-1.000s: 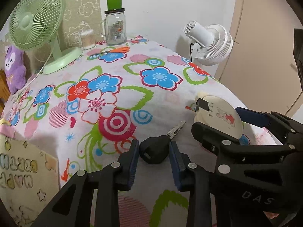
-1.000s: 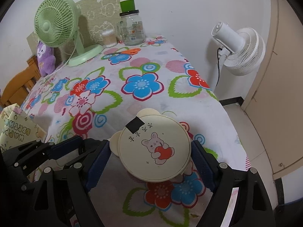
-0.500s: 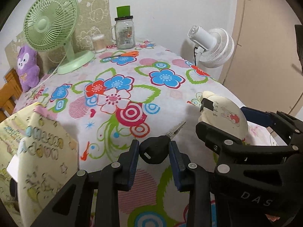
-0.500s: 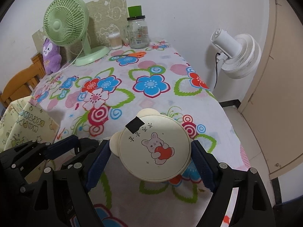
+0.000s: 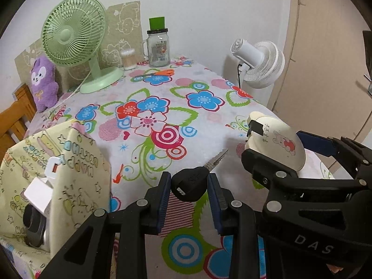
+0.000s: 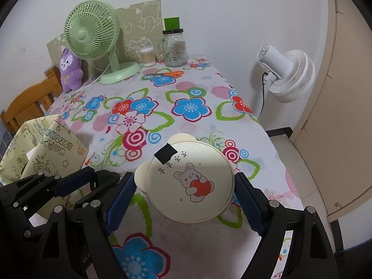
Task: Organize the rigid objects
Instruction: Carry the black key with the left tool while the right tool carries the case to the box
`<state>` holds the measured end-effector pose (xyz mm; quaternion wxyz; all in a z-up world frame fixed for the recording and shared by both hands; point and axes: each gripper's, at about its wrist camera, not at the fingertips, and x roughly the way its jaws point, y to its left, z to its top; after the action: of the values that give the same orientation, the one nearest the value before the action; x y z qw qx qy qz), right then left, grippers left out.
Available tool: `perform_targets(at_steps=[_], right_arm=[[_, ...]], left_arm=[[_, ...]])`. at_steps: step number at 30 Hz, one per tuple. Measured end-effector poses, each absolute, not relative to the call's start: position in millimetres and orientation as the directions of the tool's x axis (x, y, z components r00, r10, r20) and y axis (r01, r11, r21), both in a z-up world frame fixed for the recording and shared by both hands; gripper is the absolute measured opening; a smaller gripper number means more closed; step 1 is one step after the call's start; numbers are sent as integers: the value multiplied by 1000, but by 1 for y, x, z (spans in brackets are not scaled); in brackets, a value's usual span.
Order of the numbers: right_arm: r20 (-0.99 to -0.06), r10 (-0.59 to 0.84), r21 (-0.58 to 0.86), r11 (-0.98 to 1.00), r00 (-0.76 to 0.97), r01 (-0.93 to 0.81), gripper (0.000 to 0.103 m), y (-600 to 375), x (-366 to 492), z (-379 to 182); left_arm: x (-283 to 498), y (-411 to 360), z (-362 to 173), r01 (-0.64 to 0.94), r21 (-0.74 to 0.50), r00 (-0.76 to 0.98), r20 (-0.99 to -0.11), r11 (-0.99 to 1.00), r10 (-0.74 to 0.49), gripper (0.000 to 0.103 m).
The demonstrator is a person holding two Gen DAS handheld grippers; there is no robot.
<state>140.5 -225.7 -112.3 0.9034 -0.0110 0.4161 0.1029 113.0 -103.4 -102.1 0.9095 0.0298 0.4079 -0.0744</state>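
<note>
My left gripper [image 5: 188,187] is shut on a black-headed key [image 5: 189,183], its metal blade pointing forward, held above the flowered tablecloth [image 5: 162,97]. My right gripper [image 6: 184,190] is shut on a round cream bear-eared case [image 6: 189,182] with a rabbit picture; the case also shows in the left wrist view [image 5: 276,141], to the right of the key. A pale yellow patterned bag [image 5: 58,162] stands open at the left, with a white charger [image 5: 54,166] and a dark object inside. The bag shows in the right wrist view [image 6: 41,144] too.
At the back stand a green desk fan [image 5: 74,34], a glass jar with a green lid [image 5: 159,46], a cotton swab box [image 5: 128,58], a purple plush [image 5: 44,83] and orange scissors [image 5: 160,72]. A white floor fan [image 6: 286,74] stands right of the table, a wooden chair [image 6: 28,102] to the left.
Both grippers have pulled back and up from the table with the key and the case held. The yellow bag has come into view at the left.
</note>
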Motion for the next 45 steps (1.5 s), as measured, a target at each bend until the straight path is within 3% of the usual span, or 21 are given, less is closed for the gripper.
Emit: perform_targets(at_steps=[45], right_arm=[[-672,181,8,971,718,-237,86,-161,97,-25]], left_arm=[[68,-37,-28,104,-1,731,-678,995,-78,32]])
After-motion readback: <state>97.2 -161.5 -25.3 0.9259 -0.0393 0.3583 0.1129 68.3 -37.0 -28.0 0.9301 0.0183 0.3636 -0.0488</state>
